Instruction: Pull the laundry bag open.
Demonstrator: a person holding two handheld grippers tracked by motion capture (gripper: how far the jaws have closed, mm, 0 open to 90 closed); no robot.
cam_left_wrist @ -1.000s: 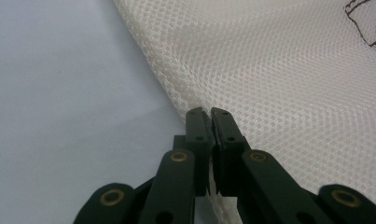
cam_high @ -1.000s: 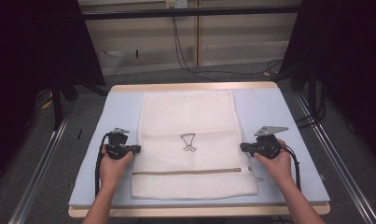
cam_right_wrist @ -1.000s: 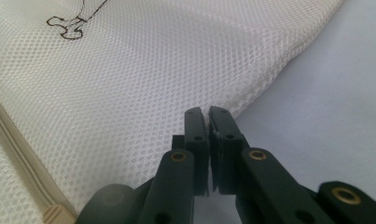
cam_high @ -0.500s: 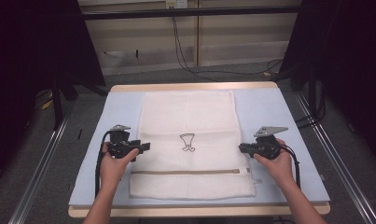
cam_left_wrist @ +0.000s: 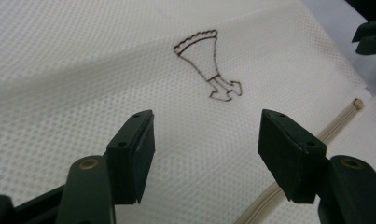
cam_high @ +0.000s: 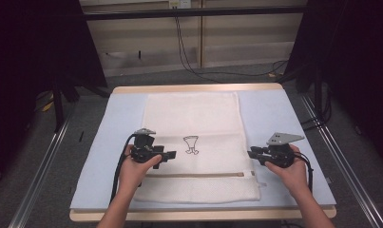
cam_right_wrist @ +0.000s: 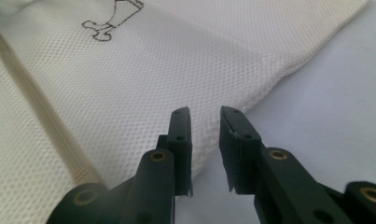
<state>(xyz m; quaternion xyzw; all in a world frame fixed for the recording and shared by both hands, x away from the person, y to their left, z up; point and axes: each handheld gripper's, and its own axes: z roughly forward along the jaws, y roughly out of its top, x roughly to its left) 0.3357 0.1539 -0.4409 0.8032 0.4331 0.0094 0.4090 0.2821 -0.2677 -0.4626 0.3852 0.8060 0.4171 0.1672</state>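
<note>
A white mesh bag [cam_high: 198,118] lies flat on the light blue mat [cam_high: 115,123], with a small brown outline emblem [cam_high: 191,145] at its middle and a tan zipper line [cam_high: 198,175] across its near part. My left gripper [cam_high: 169,154] hangs open over the bag's left half. In the left gripper view the gripper [cam_left_wrist: 206,126] has its jaws wide apart just short of the emblem [cam_left_wrist: 206,65], with nothing between them. My right gripper [cam_high: 251,153] is at the bag's right edge. Its jaws [cam_right_wrist: 205,116] stand a narrow gap apart above that edge [cam_right_wrist: 251,88], holding nothing.
The mat covers a wooden table whose front edge [cam_high: 198,216] runs along the bottom. Bare mat [cam_high: 270,114] lies right of the bag. Metal rails [cam_high: 42,166] flank the table on the floor, and black cables [cam_high: 189,52] hang behind it.
My left gripper has moved right, from the bag's left edge to over the mesh near the emblem. The right gripper has hardly shifted.
</note>
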